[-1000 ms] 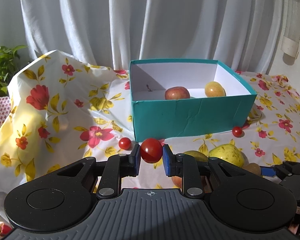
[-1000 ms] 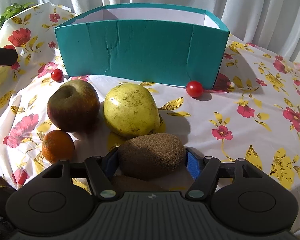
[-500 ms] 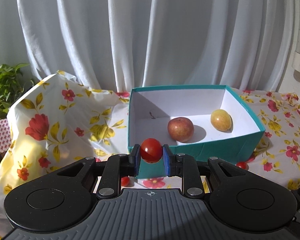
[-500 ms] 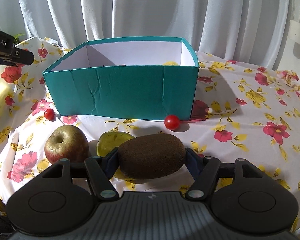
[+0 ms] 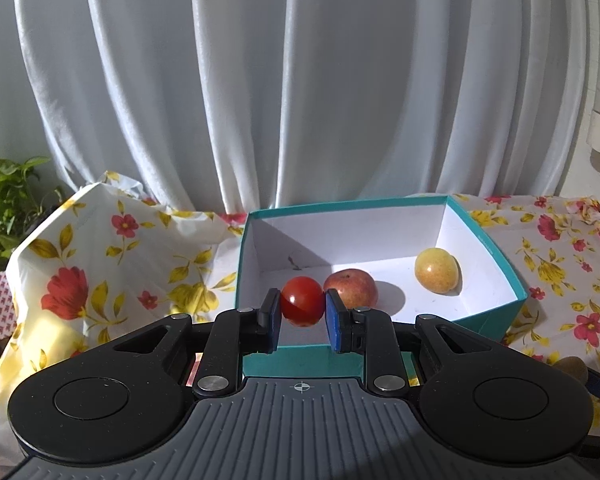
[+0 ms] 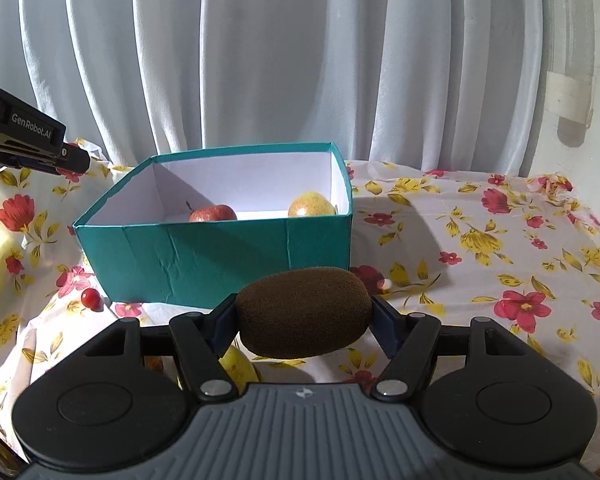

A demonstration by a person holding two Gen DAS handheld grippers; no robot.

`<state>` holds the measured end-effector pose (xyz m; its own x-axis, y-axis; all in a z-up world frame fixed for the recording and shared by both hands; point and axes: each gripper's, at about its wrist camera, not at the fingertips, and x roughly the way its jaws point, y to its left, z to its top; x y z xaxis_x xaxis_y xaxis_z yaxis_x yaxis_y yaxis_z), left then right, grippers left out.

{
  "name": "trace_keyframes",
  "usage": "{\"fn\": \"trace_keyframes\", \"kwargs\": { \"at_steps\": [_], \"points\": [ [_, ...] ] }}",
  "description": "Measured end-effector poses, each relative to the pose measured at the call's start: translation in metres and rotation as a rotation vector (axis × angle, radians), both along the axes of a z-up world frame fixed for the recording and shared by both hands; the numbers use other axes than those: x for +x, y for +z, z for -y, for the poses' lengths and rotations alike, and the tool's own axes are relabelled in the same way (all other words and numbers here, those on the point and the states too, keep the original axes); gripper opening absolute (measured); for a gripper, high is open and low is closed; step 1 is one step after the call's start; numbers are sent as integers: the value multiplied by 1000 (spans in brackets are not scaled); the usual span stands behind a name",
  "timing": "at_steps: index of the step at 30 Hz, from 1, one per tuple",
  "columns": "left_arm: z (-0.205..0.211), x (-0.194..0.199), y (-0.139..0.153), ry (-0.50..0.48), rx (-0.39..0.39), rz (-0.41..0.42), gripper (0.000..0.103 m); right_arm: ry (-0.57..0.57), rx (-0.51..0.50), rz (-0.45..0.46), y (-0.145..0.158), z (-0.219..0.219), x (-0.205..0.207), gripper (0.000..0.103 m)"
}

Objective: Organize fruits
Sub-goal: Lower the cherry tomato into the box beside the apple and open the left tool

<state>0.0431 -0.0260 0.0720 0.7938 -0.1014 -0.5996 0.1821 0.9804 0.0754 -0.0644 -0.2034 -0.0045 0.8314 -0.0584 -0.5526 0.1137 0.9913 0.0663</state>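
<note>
Above, we held a glossy red tomato [image 5: 302, 306] in the left gripper [image 5: 302, 314] over the teal box [image 5: 496, 322]; our right gripper [image 6: 303, 316] clamped a fuzzy brown kiwi [image 6: 303, 312] before the box.

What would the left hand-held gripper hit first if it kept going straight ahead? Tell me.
Judging from the left wrist view, the left hand-held gripper, shut on the cherry tomato, would probably first meet the red apple inside the teal box. Depth is unclear, so it might clear it.
</note>
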Motion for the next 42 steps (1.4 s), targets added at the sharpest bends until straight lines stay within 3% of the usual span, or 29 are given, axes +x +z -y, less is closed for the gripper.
{"fn": "trace_keyframes", "kwargs": {
  "at_steps": [23,42],
  "points": [
    [6,58,-28,34,35,-9,26,-16,3,92,24,4,15,68],
    [25,134,-98,5,100,-205,26,-62,26,93,22,12,30,68]
  ]
}}
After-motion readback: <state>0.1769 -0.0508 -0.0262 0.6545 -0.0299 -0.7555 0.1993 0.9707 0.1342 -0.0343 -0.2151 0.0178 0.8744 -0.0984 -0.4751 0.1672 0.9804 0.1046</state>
